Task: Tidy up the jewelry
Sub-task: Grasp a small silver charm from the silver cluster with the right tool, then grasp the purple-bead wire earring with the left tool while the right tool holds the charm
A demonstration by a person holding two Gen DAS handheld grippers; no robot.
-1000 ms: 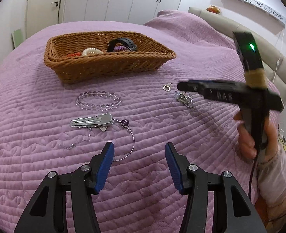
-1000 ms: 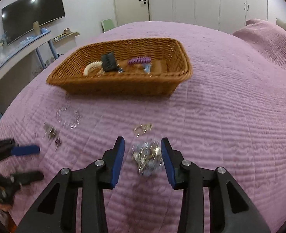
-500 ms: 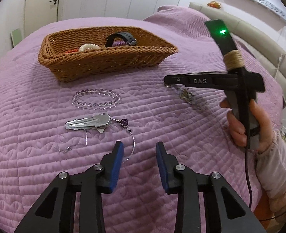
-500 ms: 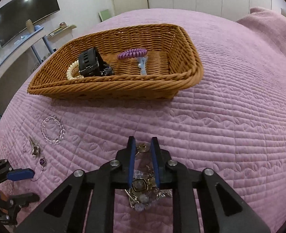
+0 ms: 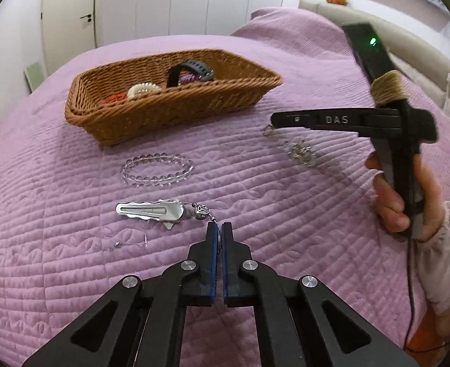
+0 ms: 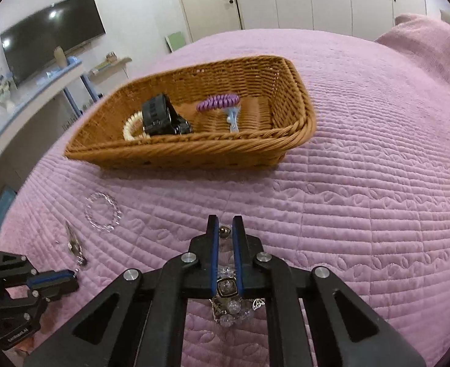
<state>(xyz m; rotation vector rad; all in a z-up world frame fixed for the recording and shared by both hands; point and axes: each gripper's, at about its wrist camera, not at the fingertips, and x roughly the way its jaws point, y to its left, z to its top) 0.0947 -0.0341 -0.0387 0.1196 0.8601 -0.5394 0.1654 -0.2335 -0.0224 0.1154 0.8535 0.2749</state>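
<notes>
Left tongs [image 5: 218, 231] pinching necklace wire [image 5: 215, 222] beside clip [image 5: 150, 211] | right tongs [image 6: 226, 232] closing on charm cluster [image 6: 228, 287], pads gripping | both on bed [image 6: 362, 198] near basket [image 6: 298, 128], probably for transfer.

My left camera sits low over the purple bedspread [image 5: 286, 214], looking down along its fingers toward the wicker basket [image 5: 164, 116] at 11 o'clock. My right camera, equally near, faces the same basket [image 6: 194, 153] at 12 o'clock. Both share basket and crystal bracelet [image 5: 157, 169].
</notes>
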